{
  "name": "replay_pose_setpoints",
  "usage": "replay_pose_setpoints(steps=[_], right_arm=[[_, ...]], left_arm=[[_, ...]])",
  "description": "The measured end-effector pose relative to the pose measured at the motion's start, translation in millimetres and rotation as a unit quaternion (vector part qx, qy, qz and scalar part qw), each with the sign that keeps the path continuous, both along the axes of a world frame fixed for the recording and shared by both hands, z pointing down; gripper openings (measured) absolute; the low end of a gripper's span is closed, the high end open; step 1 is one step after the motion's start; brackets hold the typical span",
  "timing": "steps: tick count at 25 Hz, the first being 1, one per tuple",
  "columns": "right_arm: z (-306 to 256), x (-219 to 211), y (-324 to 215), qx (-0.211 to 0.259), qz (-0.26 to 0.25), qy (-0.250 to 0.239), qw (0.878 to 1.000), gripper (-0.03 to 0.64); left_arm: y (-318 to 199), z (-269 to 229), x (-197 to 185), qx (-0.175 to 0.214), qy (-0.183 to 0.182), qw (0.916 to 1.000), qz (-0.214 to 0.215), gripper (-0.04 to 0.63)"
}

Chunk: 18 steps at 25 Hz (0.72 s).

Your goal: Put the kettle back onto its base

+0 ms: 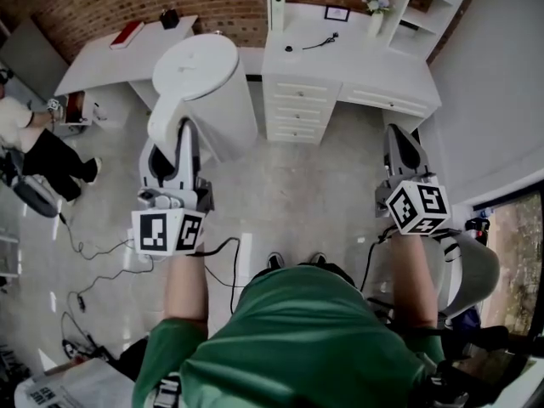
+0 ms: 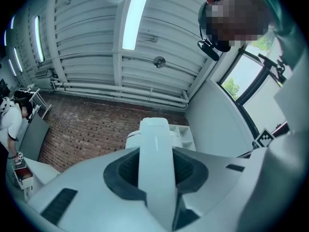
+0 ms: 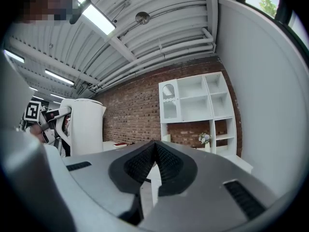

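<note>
A white kettle [image 1: 204,92] hangs in the air above the floor, held by its handle [image 2: 155,149]. My left gripper [image 1: 185,143] is shut on that handle, and the left gripper view shows the white handle clamped between the dark pads [image 2: 124,170], with the kettle body hidden behind it. The kettle [image 3: 84,127] also shows at the left of the right gripper view, with the left gripper on its handle. My right gripper [image 1: 399,143] is held level at the right, apart from the kettle. Its pads [image 3: 166,163] meet with nothing between them.
A white desk [image 1: 374,70] with drawers stands ahead; a small dark round thing with a cord [image 1: 291,48], a card and a flower vase [image 1: 376,11] rest on it. Another white table [image 1: 102,62] stands at the left. Cables [image 1: 93,262] trail on the floor. A person [image 1: 34,147] is at the far left.
</note>
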State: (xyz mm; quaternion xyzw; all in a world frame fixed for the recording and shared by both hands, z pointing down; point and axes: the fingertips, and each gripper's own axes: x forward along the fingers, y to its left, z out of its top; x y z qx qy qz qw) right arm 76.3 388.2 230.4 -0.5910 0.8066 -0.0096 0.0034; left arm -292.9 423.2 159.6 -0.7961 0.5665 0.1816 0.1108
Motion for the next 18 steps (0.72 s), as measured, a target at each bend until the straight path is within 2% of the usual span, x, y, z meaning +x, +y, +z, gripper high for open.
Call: replay_pose_setpoints(steps=[9, 18], right_arm=[[26.5, -10.3, -22.4, -0.034, -0.005, 0.002, 0.999, 0.021], [46.4, -7.4, -90.4, -0.046, -0.032, -0.015, 0.998, 0.021]], left_arm=[[-28.5, 9.4, -3.1, -0.007, 0.005, 0.9999, 0.007, 0.124], [-77.3, 13.1, 19.8, -0.02, -0.003, 0.9998, 0.005, 0.126]])
